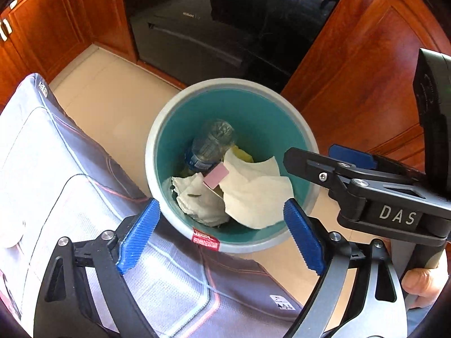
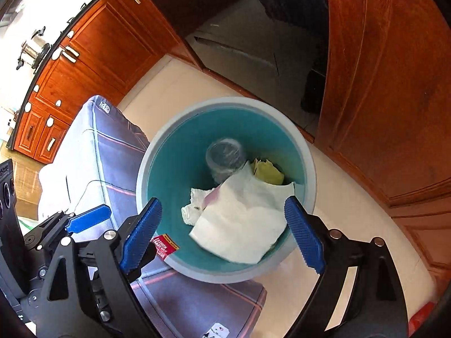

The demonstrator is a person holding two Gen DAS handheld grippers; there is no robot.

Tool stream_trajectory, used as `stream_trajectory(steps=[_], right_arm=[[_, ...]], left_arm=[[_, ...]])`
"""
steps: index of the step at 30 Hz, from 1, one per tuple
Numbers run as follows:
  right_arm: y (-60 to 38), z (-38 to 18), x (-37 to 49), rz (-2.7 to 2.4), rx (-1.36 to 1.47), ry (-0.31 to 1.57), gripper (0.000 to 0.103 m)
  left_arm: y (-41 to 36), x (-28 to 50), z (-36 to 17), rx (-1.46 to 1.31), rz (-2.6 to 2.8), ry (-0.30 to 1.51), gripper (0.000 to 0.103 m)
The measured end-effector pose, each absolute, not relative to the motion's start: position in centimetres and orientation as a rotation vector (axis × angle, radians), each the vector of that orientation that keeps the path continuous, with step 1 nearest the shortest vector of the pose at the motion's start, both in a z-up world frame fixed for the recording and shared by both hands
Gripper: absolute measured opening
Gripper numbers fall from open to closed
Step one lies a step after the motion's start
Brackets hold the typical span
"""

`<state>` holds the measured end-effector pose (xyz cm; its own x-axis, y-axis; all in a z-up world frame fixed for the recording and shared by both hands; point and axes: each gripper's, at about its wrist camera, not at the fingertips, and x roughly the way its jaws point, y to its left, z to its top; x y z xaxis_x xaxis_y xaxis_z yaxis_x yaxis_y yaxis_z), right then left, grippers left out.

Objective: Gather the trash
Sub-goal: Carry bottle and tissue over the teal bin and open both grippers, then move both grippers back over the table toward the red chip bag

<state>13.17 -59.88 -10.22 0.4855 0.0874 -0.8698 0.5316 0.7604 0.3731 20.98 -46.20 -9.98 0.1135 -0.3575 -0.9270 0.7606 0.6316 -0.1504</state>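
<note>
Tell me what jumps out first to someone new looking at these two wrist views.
The round bin with its teal inside sits mid-frame on the pale floor, beside a grey cushioned seat. In it a big white paper towel lies on top of a clear plastic bottle, a pink card and something yellow. Both the left gripper and the right gripper hang open above the bin, nothing between their blue pads.

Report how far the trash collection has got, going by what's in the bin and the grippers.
Done: the teal bin already holds a large white paper towel, a crumpled tissue, a clear plastic bottle, a pink card and yellow scraps. In hand: nothing; left gripper and right gripper are open above it. Left: no loose trash in view.
</note>
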Motion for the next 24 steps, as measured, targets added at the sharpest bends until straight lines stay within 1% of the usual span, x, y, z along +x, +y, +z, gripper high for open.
stream_trajectory(steps=[9, 15, 21, 24], right_arm=[[-58.4, -8.4, 12.1, -0.302, 0.668, 1.041, 0.086], [-56.3, -6.3, 11.3, -0.287, 0.646, 1.027, 0.088], [-52.4, -4.1, 11.0, -0.234, 0.617, 1.018, 0.088], [-49.8, -3.2, 11.1, -0.197, 0.591, 1.022, 0.09]], left_arm=[[-44.3, 19.7, -8.2, 0.394, -0.862, 1.176, 0.095], [-41.4, 18.7, -6.5, 0.379, -0.853, 1.148, 0.098], [-36.6, 17.9, -5.1, 0.375, -0.821, 1.122, 0.099], [-33.3, 17.8, -4.6, 0.361, -0.798, 1.11, 0.099]])
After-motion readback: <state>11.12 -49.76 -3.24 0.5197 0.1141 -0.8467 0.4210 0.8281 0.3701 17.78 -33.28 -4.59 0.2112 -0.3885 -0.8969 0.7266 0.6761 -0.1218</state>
